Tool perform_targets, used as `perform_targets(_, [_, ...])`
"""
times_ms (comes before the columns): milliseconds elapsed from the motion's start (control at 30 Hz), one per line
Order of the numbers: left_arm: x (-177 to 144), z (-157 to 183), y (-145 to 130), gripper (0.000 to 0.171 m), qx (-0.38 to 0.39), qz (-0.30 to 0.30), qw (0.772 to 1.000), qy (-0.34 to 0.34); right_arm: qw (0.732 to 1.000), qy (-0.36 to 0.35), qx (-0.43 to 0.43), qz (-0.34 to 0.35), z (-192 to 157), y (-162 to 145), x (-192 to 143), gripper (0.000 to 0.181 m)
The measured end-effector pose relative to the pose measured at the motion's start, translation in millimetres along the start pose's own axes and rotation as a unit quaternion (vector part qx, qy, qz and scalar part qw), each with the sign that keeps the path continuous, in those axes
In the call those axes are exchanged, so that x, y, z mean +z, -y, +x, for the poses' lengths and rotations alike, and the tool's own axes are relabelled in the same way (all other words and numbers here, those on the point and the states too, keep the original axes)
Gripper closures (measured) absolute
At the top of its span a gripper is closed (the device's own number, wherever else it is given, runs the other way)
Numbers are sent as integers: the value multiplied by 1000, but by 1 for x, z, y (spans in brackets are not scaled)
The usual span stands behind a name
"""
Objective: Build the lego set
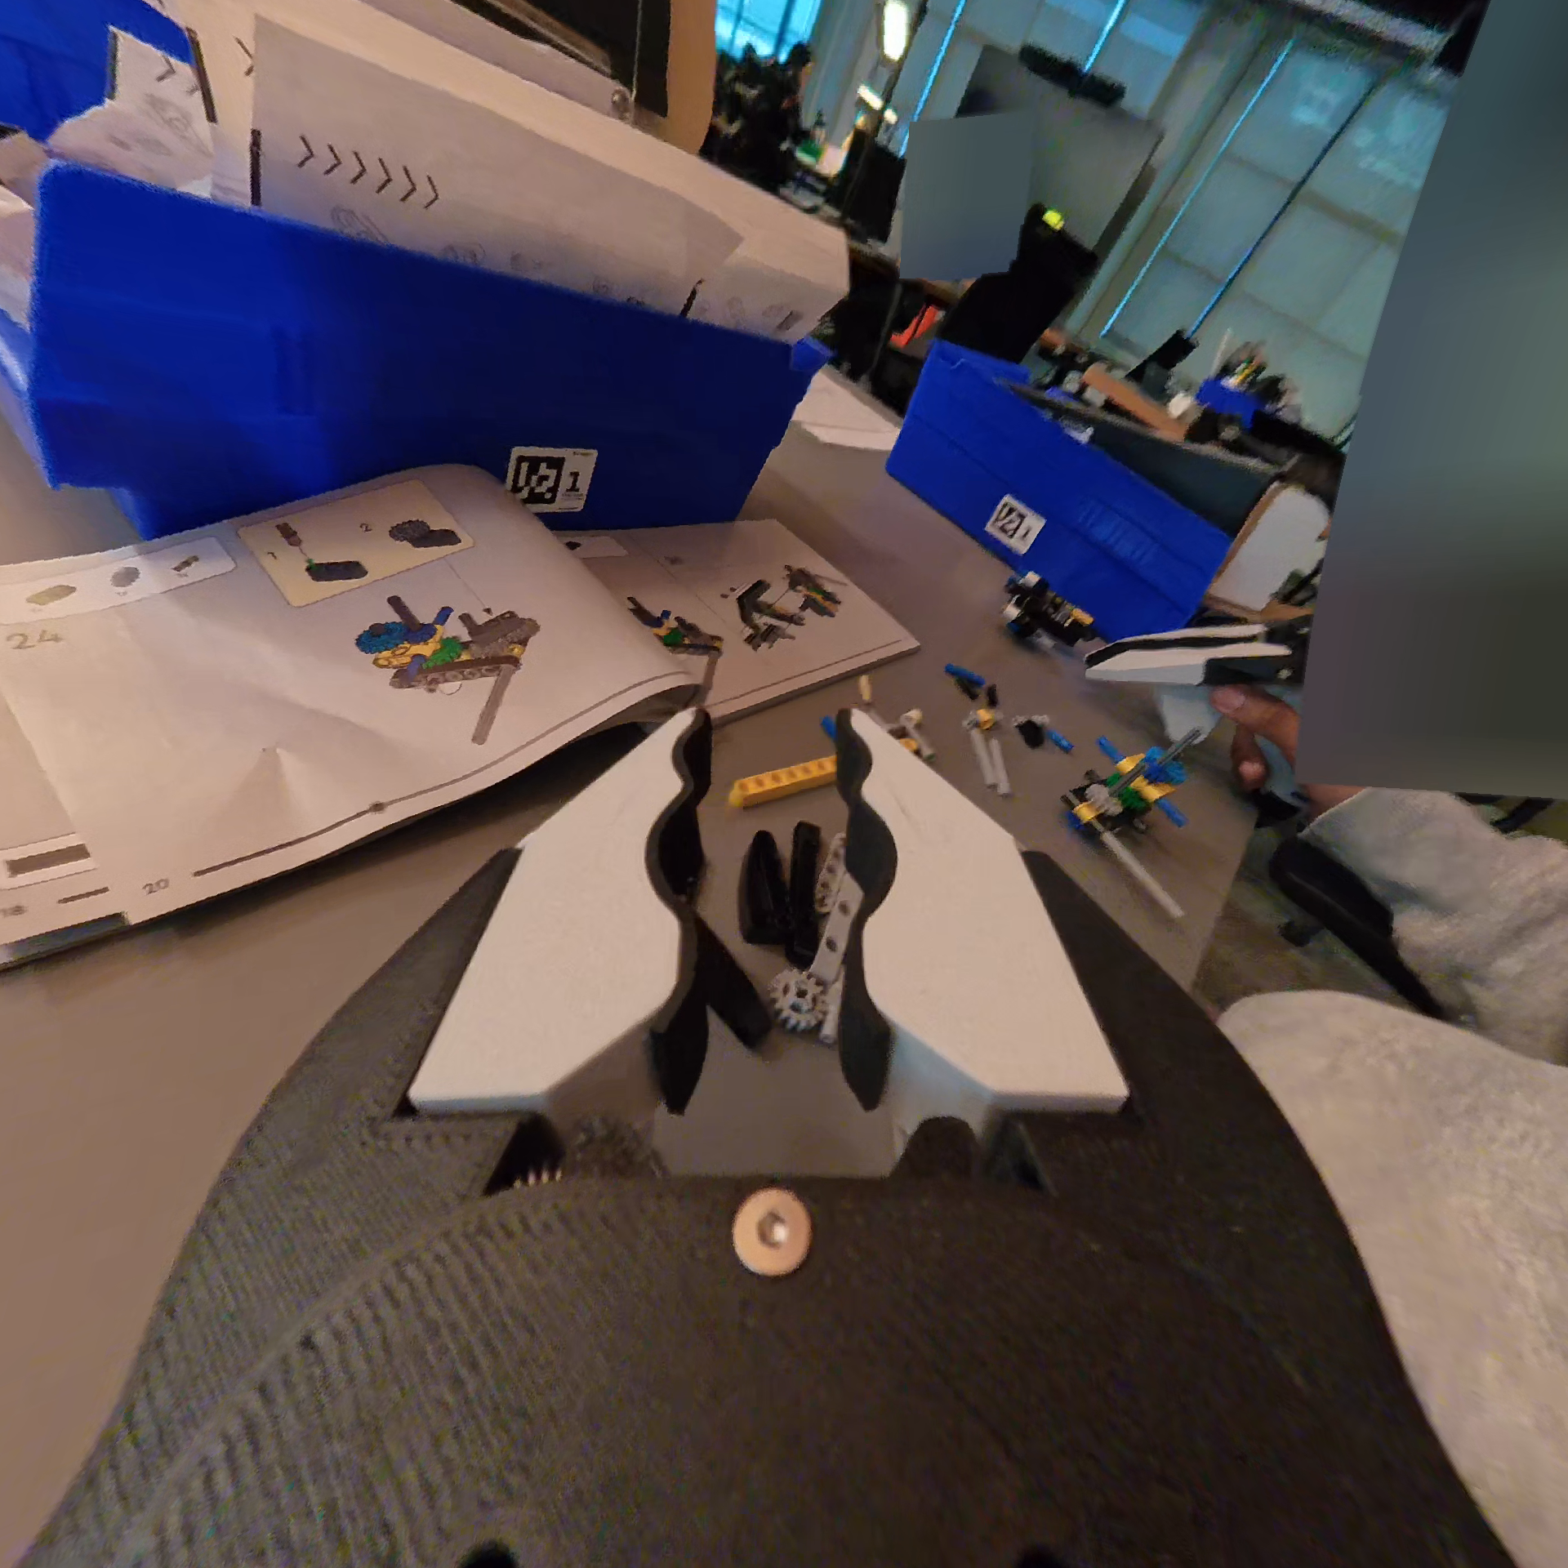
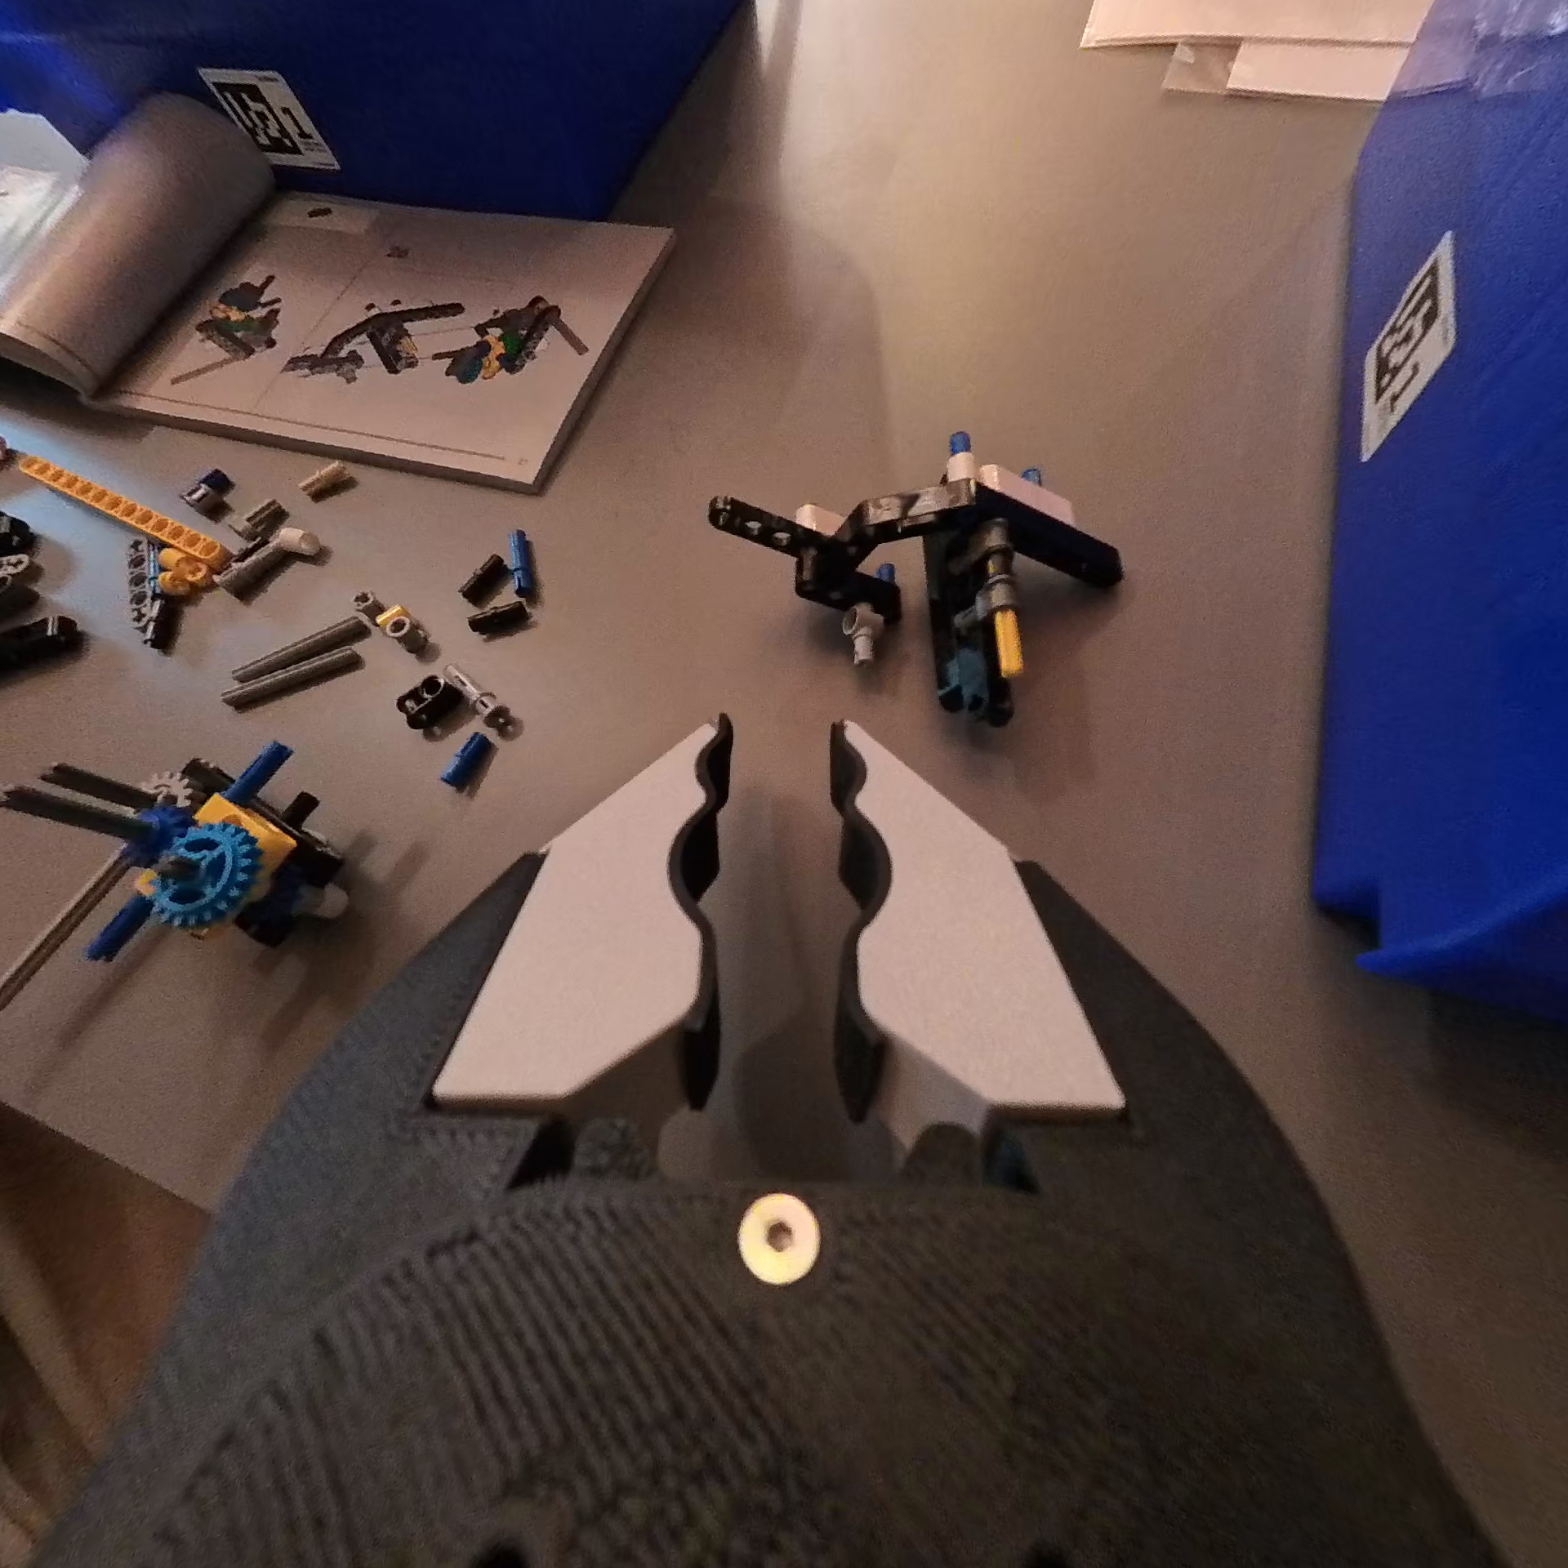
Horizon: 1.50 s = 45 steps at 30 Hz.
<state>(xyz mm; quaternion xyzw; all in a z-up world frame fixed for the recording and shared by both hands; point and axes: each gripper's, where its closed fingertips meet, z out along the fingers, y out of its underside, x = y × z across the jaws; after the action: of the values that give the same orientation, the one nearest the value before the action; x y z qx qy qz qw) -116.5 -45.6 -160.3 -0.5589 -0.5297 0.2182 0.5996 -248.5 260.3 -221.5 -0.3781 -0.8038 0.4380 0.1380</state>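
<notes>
Progress looks partial: two sub-assemblies lie finished, a black frame (image 2: pixel 925 577) right of the booklet (image 2: pixel 407 339) and a gear block (image 2: pixel 212 857) below it, loose pieces (image 2: pixel 399 628) between. Both your grippers, left (image 1: pixel 768 730) and right (image 2: pixel 781 734), hang released, grasping nothing.

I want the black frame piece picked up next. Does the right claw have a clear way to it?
Probably yes. The right claw is open and empty, and only bare table lies between it and the black frame just ahead.
</notes>
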Motion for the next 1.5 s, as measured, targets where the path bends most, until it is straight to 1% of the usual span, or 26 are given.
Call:
perform_targets(100, [-2,-4,1,134,35,-5,999,29,1000,-2,-10,-5,-2,-1,1,159])
perform_targets(167, [0,-6,2,132,47,-11,998,50,1000,-3,-16,-5,-3,-1,1,159])
perform_targets(233, [5,-8,10,131,58,-9,996,69,1000,-1,-13,-5,-3,-1,1,158])
perform_targets(267, [10,-10,13,132,63,-17,995,81,1000,2,-8,-4,-3,-1,1,158])
perform_targets(300, [17,-13,13,131,69,-37,993,93,1000,6,-4,-3,-3,-1,1,157])
perform_targets(367, [35,-21,5,128,86,-102,985,113,1000,12,1,5,-3,1,-1,157])
perform_targets(400, [44,-25,3,128,98,-123,981,117,1000,14,2,11,-4,2,-3,157])
perform_targets(500, [69,-39,-2,131,120,-157,971,132,1000,21,5,20,-6,3,-6,156])
perform_targets(567, [77,-54,-12,131,113,-195,962,155,999,24,8,21,-7,2,-7,156])
perform_targets(667, [75,-69,-28,131,66,-235,955,168,999,25,13,27,-6,2,-9,156])
perform_targets(767, [65,-82,-33,133,28,-237,954,180,999,27,21,23,-5,1,-8,156])
perform_targets(867, [54,-95,-33,151,33,-239,950,199,999,24,21,17,-5,0,-6,156])
perform_targets(933, [52,-98,-33,156,42,-240,949,200,1000,20,17,14,-5,-1,-6,156])
perform_targets(1267, [51,-100,-33,155,80,-240,942,218,1000,16,6,13,-6,-1,-5,156])
perform_targets(1300, [50,-101,-32,152,80,-238,941,225,1000,17,6,14,-6,-1,-6,156])
perform_targets(1367, [47,-101,-25,149,82,-224,942,235,1000,19,8,18,-7,0,-6,156])
perform_targets(1433, [43,-97,-11,149,92,-193,947,240,999,21,10,22,-7,1,-7,155])
perform_targets(1500, [40,-88,0,148,96,-158,956,230,999,19,13,28,-6,2,-8,153])
